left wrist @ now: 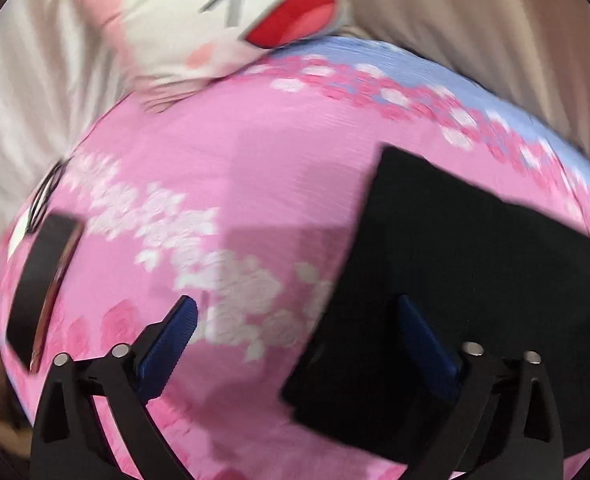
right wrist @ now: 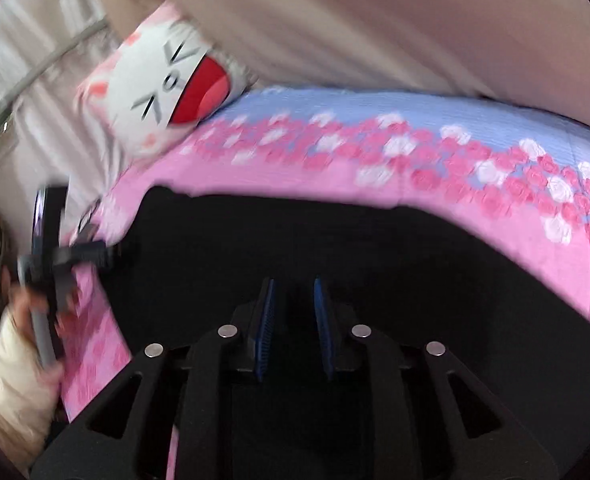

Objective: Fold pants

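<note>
We hold our left gripper (left wrist: 295, 344) tilted steeply down over the bed (left wrist: 255, 168), its blue pads spread wide with nothing between them; only the pink flowered sheet shows in the gap. The right-hand pad hangs over the edge of the black pants (left wrist: 475, 272), which lie flat toward the right side of the bed.

Our right gripper (right wrist: 293, 320) also points down, directly over the pants (right wrist: 335, 240), with its jaws drawn close and a narrow gap left between the pads. We see no cloth caught in that gap, though black fabric behind it makes this hard to judge.

From the right wrist view, the left hand (right wrist: 35, 320), in a pale sleeve, grips its tool's handle at the left edge of the bed.

A cartoon-face pillow (left wrist: 223, 12) rests at the far edge. A dark phone-like slab (left wrist: 43, 280) lies near the left edge.
</note>
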### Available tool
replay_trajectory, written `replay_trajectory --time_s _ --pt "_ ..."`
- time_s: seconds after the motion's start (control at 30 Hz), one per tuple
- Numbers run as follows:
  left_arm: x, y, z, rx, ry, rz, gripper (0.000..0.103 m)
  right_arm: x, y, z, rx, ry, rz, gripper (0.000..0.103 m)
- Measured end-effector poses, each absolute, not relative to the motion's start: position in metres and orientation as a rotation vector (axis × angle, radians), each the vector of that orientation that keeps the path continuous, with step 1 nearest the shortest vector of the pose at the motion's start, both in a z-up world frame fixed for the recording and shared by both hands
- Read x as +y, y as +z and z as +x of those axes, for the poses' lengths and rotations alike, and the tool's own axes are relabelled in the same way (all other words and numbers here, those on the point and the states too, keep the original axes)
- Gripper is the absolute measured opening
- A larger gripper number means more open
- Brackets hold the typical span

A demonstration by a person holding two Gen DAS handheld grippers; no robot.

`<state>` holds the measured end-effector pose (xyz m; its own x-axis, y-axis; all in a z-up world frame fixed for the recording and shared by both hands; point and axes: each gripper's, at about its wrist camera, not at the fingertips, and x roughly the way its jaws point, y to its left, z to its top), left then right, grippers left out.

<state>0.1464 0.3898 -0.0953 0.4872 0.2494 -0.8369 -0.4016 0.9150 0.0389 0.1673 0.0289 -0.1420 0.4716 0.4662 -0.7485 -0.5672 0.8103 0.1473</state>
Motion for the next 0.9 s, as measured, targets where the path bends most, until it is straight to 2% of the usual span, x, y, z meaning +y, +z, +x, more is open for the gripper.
replay_trajectory --time_s 0.03,0.07,0.13,0.2,0.3,0.33,0.4,0.47,0.5,0.53,0.57,0.63,0.73,0.77,0.8,0.9 --pt "0.387 -0.082 0.147 0.954 0.415 -0.158 0.073 0.036 -0.157 0.159 0.918 0.645 -0.158 0.022" --pt "0.382 -0.073 0.149 0.932 0.421 -0.146 0.073 0.038 -0.157 0.147 0.867 0.629 -0.180 0.023" --pt "0.373 -0.059 0.160 0.896 0.421 -0.149 0.076 0.044 -0.156 0.134 0.852 0.643 -0.191 0.033" --pt "0.361 -0.063 0.183 0.922 0.411 -0.120 0.079 0.047 -0.159 0.125 0.855 0.654 -0.185 0.034" --pt "0.362 -0.105 0.222 1.033 0.543 0.014 0.083 0.056 -0.163 0.110 0.817 0.643 -0.260 0.035" --pt "0.370 -0.112 0.222 1.017 0.564 0.003 0.098 0.050 -0.157 0.104 0.819 0.647 -0.240 0.035" --pt "0.385 -0.109 0.215 0.994 0.630 -0.019 0.098 0.026 -0.143 0.099 0.795 0.670 -0.146 0.032" --pt "0.399 -0.112 0.209 1.030 0.773 0.018 0.086 -0.010 -0.137 0.097 0.754 0.597 -0.094 0.033" --pt "0.407 -0.112 0.203 1.032 0.793 -0.001 0.083 -0.029 -0.140 0.099 0.772 0.546 -0.094 0.033" --pt "0.413 -0.107 0.194 1.032 0.773 -0.067 0.071 -0.056 -0.146 0.103 0.815 0.480 -0.075 0.033" --pt "0.415 -0.100 0.184 1.017 0.735 -0.126 0.067 -0.084 -0.148 0.103 0.831 0.462 -0.024 0.031" --pt "0.399 -0.072 0.156 0.943 0.663 -0.168 0.067 -0.158 -0.135 0.083 0.800 0.406 0.118 0.032" --pt "0.344 -0.036 0.128 0.809 0.566 -0.054 0.073 -0.255 -0.110 0.047 0.695 0.178 0.143 0.033" --pt "0.312 -0.023 0.119 0.766 0.507 0.000 0.080 -0.287 -0.105 0.039 0.682 0.107 0.160 0.033" --pt "0.286 -0.016 0.116 0.735 0.452 0.037 0.083 -0.318 -0.100 0.033 0.675 0.033 0.173 0.033" --pt "0.199 -0.007 0.103 0.656 0.305 0.141 0.085 -0.433 -0.098 0.023 0.688 -0.210 0.182 0.033"
